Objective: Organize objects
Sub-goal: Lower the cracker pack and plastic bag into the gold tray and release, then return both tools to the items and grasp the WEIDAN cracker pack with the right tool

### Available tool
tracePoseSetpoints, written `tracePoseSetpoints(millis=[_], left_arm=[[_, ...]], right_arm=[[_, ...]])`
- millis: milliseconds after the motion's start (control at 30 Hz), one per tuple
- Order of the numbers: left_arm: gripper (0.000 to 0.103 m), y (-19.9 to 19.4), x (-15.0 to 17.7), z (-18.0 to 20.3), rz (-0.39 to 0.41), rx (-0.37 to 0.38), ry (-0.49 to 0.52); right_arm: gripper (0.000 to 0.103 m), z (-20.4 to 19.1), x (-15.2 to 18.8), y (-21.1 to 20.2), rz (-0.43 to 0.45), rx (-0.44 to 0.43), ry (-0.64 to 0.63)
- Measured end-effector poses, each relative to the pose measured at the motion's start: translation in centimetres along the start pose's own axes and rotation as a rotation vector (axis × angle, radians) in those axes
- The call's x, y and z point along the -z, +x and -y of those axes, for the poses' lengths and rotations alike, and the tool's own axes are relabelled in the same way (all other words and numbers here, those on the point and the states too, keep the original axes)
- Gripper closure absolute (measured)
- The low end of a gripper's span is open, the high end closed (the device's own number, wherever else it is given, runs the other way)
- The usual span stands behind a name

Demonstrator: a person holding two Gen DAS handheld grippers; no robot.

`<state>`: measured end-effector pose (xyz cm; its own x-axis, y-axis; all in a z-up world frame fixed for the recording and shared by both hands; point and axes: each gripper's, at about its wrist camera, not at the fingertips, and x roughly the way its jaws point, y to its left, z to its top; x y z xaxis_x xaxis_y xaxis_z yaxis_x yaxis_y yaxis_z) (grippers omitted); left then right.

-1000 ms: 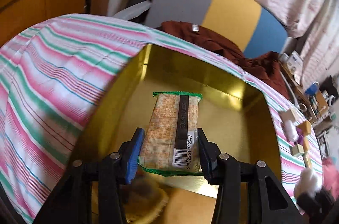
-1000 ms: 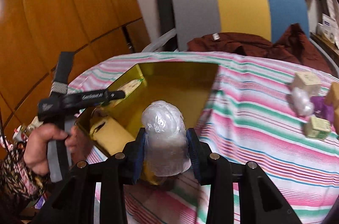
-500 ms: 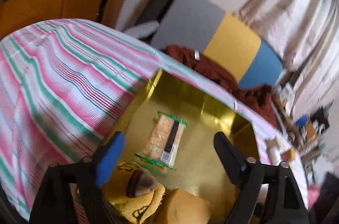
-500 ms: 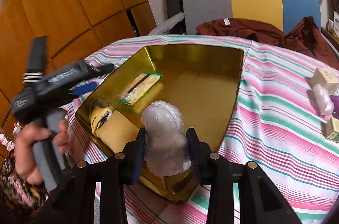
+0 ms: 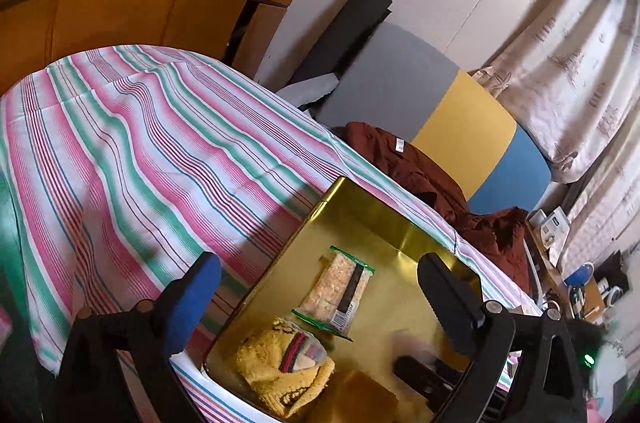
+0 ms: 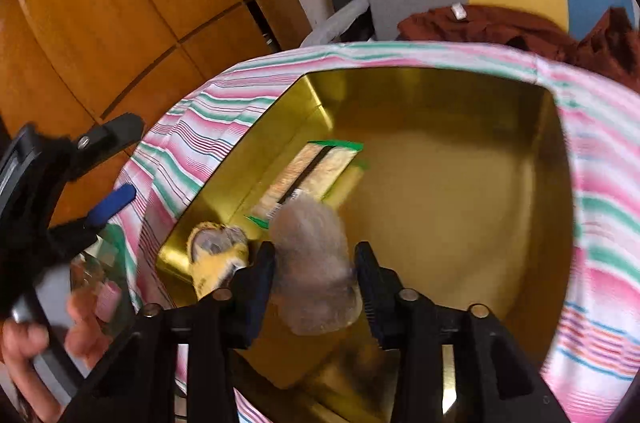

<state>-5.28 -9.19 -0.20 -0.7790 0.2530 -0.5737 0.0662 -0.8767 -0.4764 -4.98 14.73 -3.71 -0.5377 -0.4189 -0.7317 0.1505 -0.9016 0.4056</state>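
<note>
The left gripper has its jaws spread wide and still opening, with nothing held; the cracker packet lies below them on the floor of the gold tray. The right gripper has its jaws opening around the clear plastic bundle, over the tray's near end, which sits on the striped counter.

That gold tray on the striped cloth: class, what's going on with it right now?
A person with a tool in each hand is filling the gold tray. The left tool, jaws opening wide, holds nothing; the cracker packet lies in the tray beside a yellow cloth item. The right tool is over the tray, jaws opening around a clear plastic bundle.
</note>
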Motion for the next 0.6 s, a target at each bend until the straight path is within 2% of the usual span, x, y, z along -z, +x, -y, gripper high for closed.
tracePoseSetpoints(millis=[100, 267, 433, 600], left_arm=[[0.003, -0.2, 0.1, 0.4, -0.002, 0.008, 0.008], [0.002, -0.2, 0.6, 1.1, -0.012, 0.012, 0.022], [0.001, 0.0, 1.5, 2.6, -0.041, 0.031, 0.058], [0.000, 0.0, 3.0, 5.1, -0.060, 0.084, 0.144]], right_arm=[[0.055, 0.7, 0.2, -0.6, 0.016, -0.021, 0.054], [0.055, 1.2, 0.6, -3.4, 0.089, 0.017, 0.028], [0.054, 2.1, 1.3, -5.9, 0.137, 0.076, -0.011], [0.054, 3.4, 2.0, -8.6, 0.185, 0.158, -0.057]])
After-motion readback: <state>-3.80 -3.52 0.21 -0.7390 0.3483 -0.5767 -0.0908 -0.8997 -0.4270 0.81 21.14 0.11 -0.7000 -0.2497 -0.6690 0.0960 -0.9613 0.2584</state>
